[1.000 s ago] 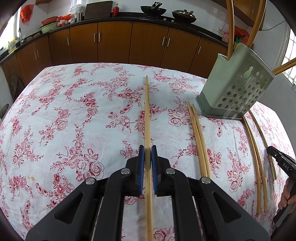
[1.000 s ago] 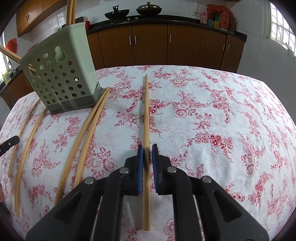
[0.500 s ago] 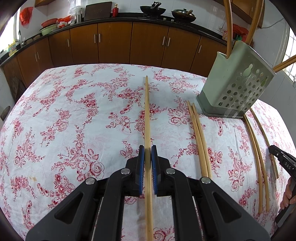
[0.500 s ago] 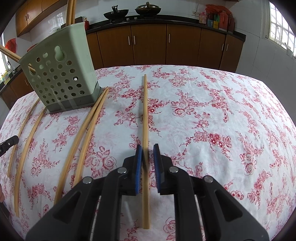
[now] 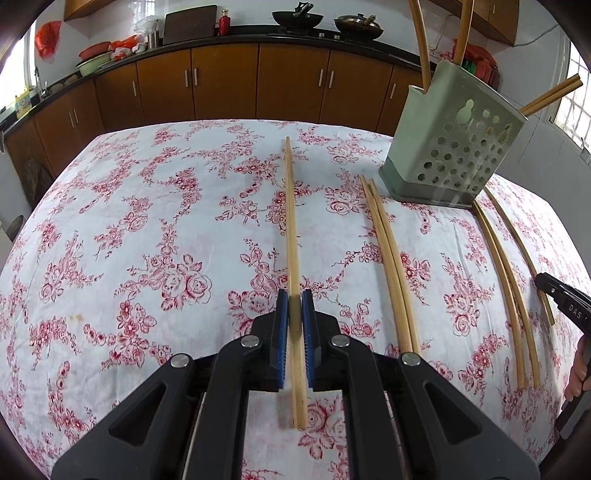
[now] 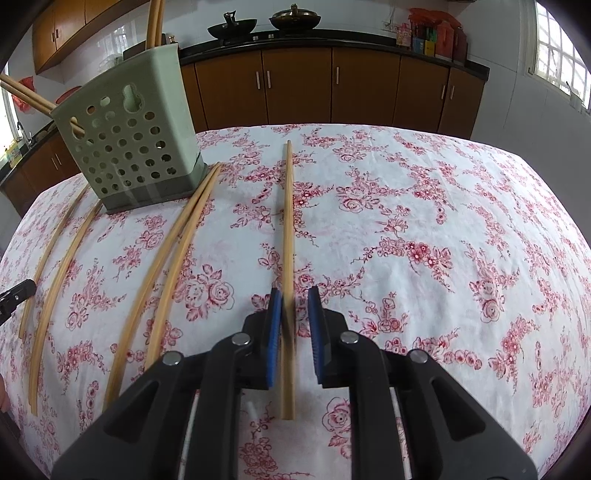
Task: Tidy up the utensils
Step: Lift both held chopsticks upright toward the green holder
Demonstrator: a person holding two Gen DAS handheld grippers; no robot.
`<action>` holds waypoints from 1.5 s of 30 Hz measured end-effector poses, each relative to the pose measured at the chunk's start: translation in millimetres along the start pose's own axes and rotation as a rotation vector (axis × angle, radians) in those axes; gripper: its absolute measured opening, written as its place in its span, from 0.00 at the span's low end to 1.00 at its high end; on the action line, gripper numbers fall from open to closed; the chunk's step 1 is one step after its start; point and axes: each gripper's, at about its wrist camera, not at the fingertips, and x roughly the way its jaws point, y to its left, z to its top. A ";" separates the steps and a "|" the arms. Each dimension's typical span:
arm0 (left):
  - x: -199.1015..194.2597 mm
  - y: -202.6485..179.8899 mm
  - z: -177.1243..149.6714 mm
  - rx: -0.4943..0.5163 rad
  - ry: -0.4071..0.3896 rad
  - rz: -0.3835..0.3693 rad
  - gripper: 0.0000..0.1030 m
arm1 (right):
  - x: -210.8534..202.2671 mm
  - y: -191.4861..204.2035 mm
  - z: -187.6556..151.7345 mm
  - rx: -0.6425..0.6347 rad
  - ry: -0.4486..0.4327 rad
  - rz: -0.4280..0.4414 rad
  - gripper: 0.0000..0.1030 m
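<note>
Dining table, kitchen: my left gripper (image 5: 295, 299) is clamped tight on a single chopstick (image 5: 291, 221). Both blue pads press its sides close to the thick end, which pokes back between the black arms. The rest of the stick runs straight away toward the far edge of the table (image 5: 147, 221), which is covered in a white cloth with red flowers. I cannot tell whether the stick rests on the cloth or is just clear of it.

My right gripper (image 6: 293, 295) stands slightly parted around a second chopstick (image 6: 287, 221). The stick lies against the left pad, while the right pad stands clear of it with cloth showing in the gap. This stick also points at the far edge.

Between the two grippers, toward the far side of the table, sits the green holder (image 5: 447, 155). It has holes punched in its wall and looks tilted in both views. Several upright chopsticks (image 5: 421, 40) stand in it, and two more poke out of one side.

A loose pair (image 5: 388, 258) lies side by side on the cloth, its far tips just short of the holder's base. More loose sticks (image 5: 506, 280) lie on the holder's other side, running toward the near edge.

At the right border of the left view, a hand (image 5: 580, 373) shows beside the right gripper. Brown cabinets (image 5: 221, 85) and two woks (image 5: 295, 16) line the wall beyond the table.
</note>
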 end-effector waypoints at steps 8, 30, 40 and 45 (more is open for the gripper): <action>-1.9 -12.4 -3.1 0.014 0.003 0.016 0.08 | -1.8 -1.9 -0.9 0.013 0.001 0.006 0.16; -65.9 3.8 30.0 -0.057 -0.166 -0.027 0.07 | -69.9 -28.7 25.2 0.092 -0.196 0.035 0.08; -103.2 9.8 58.4 -0.098 -0.304 -0.054 0.07 | -116.5 -38.4 54.9 0.125 -0.371 0.063 0.08; -119.2 12.5 73.5 -0.116 -0.361 -0.065 0.07 | -128.9 -39.8 66.4 0.133 -0.419 0.066 0.08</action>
